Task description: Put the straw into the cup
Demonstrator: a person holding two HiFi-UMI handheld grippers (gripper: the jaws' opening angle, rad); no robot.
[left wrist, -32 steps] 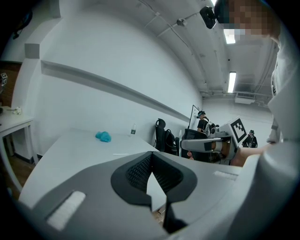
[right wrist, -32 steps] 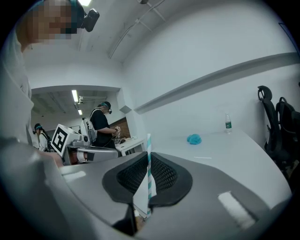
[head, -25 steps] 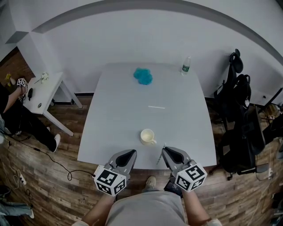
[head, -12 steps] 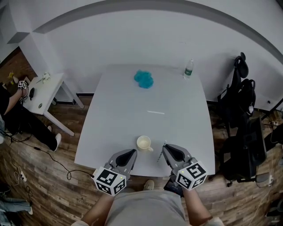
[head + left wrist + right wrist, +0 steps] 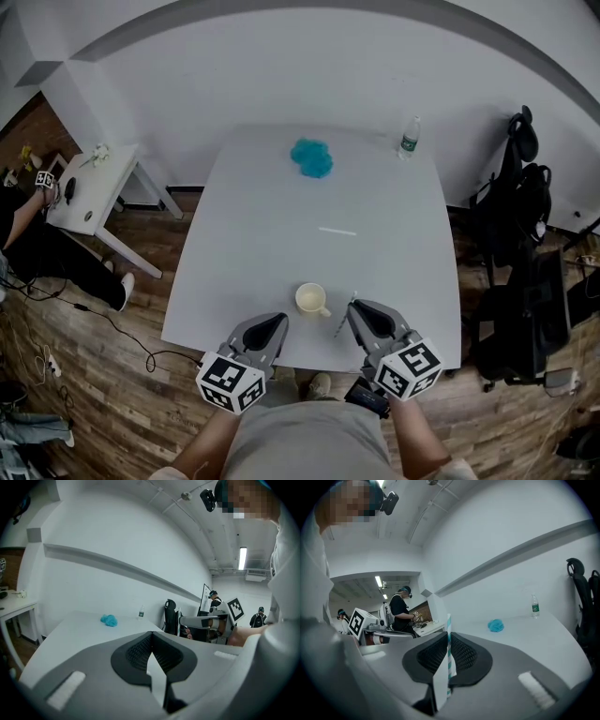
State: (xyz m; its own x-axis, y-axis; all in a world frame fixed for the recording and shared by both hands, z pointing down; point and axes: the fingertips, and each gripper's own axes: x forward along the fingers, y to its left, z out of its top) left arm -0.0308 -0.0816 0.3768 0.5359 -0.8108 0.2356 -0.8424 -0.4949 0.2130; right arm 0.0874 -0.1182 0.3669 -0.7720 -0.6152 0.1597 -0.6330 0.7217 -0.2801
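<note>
A cream cup (image 5: 311, 299) with a handle stands near the front edge of the white table (image 5: 272, 225). My right gripper (image 5: 357, 313) is shut on a white straw with teal stripes (image 5: 345, 316), just right of the cup; the same straw (image 5: 448, 657) sticks up between the jaws in the right gripper view. My left gripper (image 5: 271, 330) is shut and holds nothing, left of and in front of the cup. A second white straw (image 5: 337, 231) lies flat on the table farther back.
A blue cloth (image 5: 312, 157) lies at the table's far middle and a water bottle (image 5: 408, 137) stands at its far right corner. A small white side table (image 5: 89, 187) is at the left. Black chairs with bags (image 5: 514, 234) stand at the right.
The view has shifted a little; the cup and table sit slightly differently in the frame. Both grippers keep their places beside the cup, the right one still holding the straw.
</note>
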